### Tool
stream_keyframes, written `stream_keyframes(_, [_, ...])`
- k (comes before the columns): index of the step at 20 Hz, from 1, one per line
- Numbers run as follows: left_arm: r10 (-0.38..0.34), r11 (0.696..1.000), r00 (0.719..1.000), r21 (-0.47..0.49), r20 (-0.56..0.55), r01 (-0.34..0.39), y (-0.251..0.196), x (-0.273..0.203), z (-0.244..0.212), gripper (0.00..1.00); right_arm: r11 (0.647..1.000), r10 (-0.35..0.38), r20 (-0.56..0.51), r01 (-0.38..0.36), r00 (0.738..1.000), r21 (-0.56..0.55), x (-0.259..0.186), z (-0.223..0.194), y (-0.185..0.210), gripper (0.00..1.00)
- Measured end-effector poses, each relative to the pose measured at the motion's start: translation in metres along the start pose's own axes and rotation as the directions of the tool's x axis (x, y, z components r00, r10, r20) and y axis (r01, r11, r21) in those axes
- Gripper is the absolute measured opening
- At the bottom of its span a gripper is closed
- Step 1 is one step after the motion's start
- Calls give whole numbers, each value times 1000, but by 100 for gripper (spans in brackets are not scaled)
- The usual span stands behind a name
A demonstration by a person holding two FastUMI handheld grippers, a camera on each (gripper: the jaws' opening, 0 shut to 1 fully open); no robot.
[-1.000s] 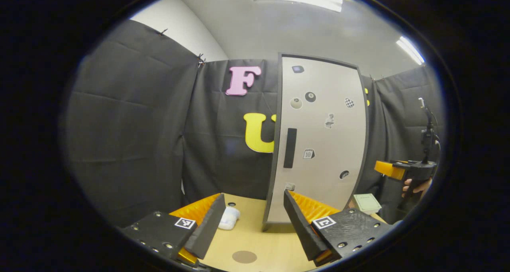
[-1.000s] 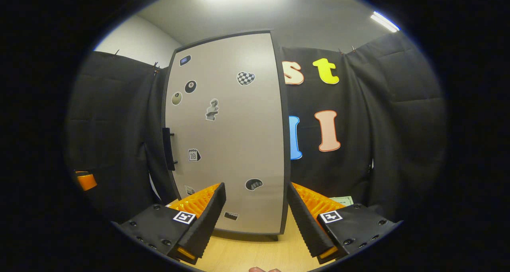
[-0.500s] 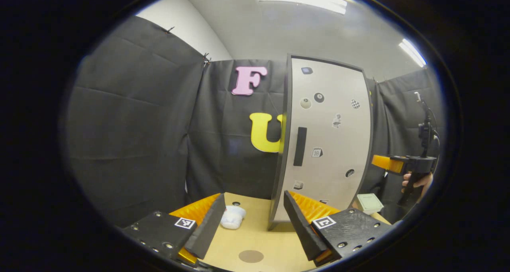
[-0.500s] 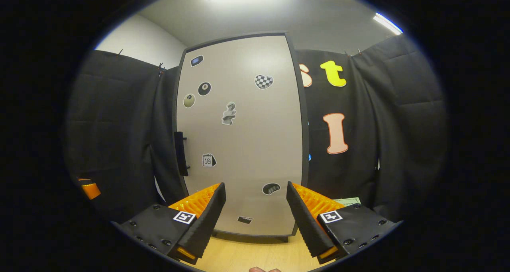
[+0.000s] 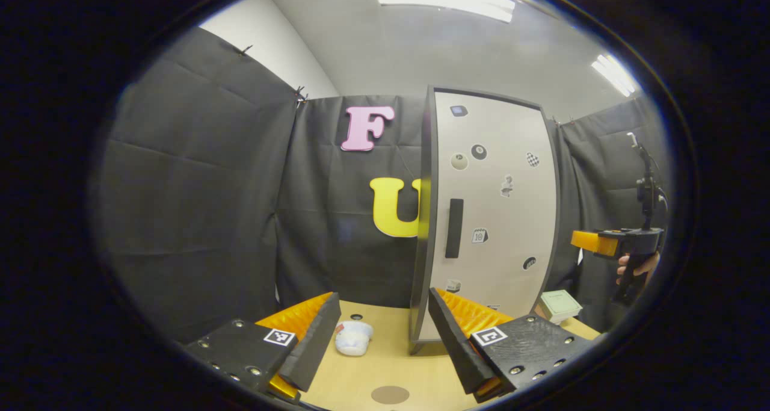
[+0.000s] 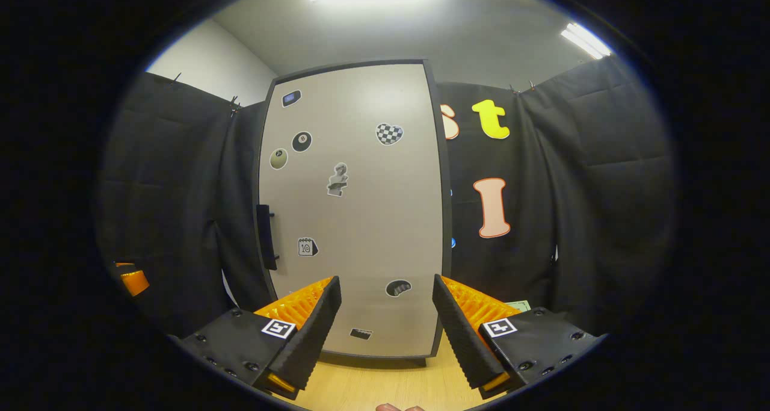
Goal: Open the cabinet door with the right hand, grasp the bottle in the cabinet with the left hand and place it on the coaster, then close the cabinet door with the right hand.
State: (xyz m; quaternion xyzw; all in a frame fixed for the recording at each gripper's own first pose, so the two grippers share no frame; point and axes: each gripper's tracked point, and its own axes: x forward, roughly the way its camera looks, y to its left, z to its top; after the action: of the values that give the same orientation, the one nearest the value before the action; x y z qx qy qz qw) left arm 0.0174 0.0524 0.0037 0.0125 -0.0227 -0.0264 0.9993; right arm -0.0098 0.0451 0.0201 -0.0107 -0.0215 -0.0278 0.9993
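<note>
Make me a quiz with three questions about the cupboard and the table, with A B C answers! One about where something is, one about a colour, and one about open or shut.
1. Where is the door handle on the cabinet door, in the right gripper view?
A. near the door's left edge
B. in the middle
C. near the door's right edge

2. What colour is the round coaster on the table?
A. blue
B. brown
C. white

3. How is the cabinet door now?
A. closed
B. wide open
C. taken off

Answers:
1. A, the dark upright bar sits by the left edge.
2. B, a flat brown disc lies on the light wood near the left gripper.
3. A, the door's front faces the right gripper and nothing of the inside shows; both grippers are open and hold nothing.
</note>
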Motion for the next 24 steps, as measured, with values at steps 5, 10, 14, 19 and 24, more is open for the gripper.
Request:
stream_keyframes(5, [-54, 998, 998, -18, -16, 53, -14, 21, -12, 89, 999, -35, -2, 35, 999, 24, -1, 2, -7, 97])
stream_keyframes(10, [-79, 996, 996, -31, -29, 78, -10, 35, -21, 90, 998, -27, -36, 30, 999, 62, 6, 8, 4, 97])
stream_keyframes(14, [-102, 994, 994, -37, -41, 101, -3, 43, -27, 90, 993, 21, -48, -15, 999, 119, 25, 26, 29, 92])
stream_keyframes(19, [-113, 994, 993, -9, -45, 112, 13, 48, -37, 90, 993, 91, -72, -85, 993, 88, 62, 42, 74, 97])
stream_keyframes(24, [-116, 992, 991, -66, -68, 112, 32, 51, -53, 90, 984, 164, -113, -154, 980, 93, 98, 48, 128, 97])
